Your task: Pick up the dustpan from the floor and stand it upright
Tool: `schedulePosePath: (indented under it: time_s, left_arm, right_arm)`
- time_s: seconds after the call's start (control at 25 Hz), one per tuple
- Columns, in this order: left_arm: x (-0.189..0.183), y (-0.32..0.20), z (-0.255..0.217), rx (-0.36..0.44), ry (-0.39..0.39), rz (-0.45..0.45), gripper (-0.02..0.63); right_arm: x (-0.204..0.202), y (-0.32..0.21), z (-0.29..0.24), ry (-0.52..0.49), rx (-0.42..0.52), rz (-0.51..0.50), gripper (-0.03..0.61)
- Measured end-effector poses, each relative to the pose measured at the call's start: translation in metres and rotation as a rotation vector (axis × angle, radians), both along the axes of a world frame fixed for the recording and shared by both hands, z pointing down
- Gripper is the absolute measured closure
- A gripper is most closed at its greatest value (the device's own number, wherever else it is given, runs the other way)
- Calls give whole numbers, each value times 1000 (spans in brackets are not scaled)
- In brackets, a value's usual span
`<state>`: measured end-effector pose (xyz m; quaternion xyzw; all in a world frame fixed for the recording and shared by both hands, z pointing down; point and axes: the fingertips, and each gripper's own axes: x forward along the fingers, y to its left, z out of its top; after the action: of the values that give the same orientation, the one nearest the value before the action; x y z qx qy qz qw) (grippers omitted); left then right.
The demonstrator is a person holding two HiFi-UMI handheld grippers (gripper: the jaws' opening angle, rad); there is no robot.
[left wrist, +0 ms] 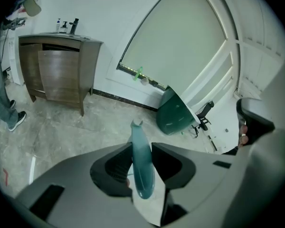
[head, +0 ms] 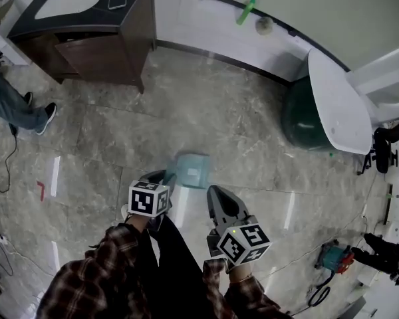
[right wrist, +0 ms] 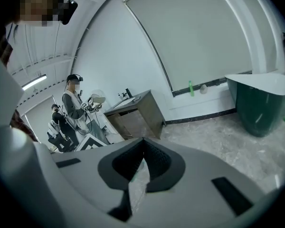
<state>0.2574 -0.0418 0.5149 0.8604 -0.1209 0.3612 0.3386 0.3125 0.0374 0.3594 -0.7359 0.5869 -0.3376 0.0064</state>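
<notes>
Left gripper view: the teal plastic dustpan (left wrist: 142,172) is clamped in the left gripper (left wrist: 141,145), the right gripper (right wrist: 143,139) is closed empty, and uprighting is judged undone.

Smooth plastic dustpan (head: 191,170); glossy stone floor (head: 253,145); matt wood cabinet (head: 103,55).

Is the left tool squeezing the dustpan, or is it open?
Squeezing it. In the left gripper view, the teal dustpan sits pinched between the left tool's two dark pads.
</notes>
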Motion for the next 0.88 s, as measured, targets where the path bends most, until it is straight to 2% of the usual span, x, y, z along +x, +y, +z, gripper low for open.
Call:
schedulePosePath:
  time_s: [0.2,0.68,0.88]
  left_arm:
    - [15,4,-3,0,7,27,488]
    - [24,19,-7,59,-15,93,488]
    - [31,12,-18,86,20,106,488]
  right_arm:
    - [3,12,-5,-7,13,47,568]
    - [3,26,-11,-2,32,81,568]
    - [0,30,-10,-11,27,90,568]
